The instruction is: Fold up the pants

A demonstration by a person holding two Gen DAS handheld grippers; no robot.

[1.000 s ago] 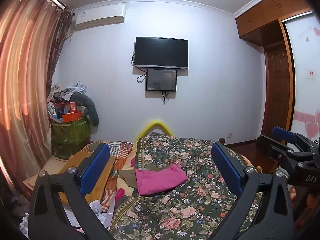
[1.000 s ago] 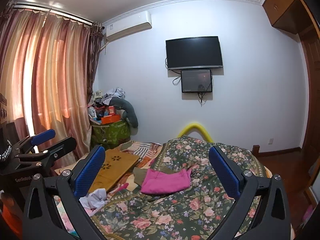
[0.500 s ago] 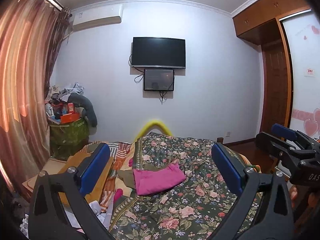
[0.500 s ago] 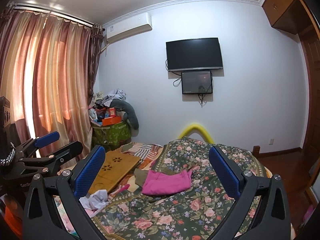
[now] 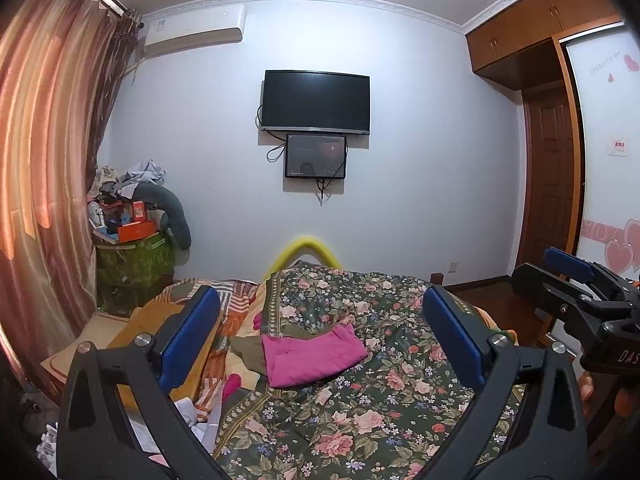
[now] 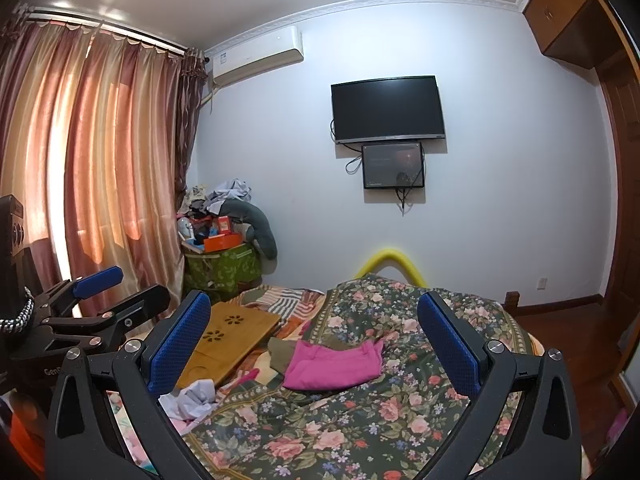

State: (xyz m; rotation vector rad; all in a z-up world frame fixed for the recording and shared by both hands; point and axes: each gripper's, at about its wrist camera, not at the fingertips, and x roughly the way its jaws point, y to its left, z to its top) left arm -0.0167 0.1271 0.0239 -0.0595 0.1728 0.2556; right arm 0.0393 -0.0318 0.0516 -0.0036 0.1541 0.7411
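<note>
Folded pink pants (image 5: 312, 354) (image 6: 336, 366) lie on the dark floral bedspread (image 5: 384, 392) (image 6: 360, 432), partly over an olive cloth (image 6: 280, 354). My left gripper (image 5: 320, 340) is open, held well above and short of the pants, with nothing between its blue pads. My right gripper (image 6: 316, 340) is open too, also back from the pants and holding nothing. The right gripper's body shows at the right edge of the left wrist view, and the left gripper's body shows at the left edge of the right wrist view.
A wooden lap tray (image 6: 228, 340) and crumpled white cloth (image 6: 192, 396) lie on the bed's left side. A cluttered green bin (image 6: 222, 268) stands by the curtains (image 6: 100, 168). A television (image 5: 316, 102) hangs on the far wall; a wooden door (image 5: 552, 176) is at the right.
Both grippers have drifted slightly, so the room shifts a little in each view. The pants lie as before and both grippers stay open.
</note>
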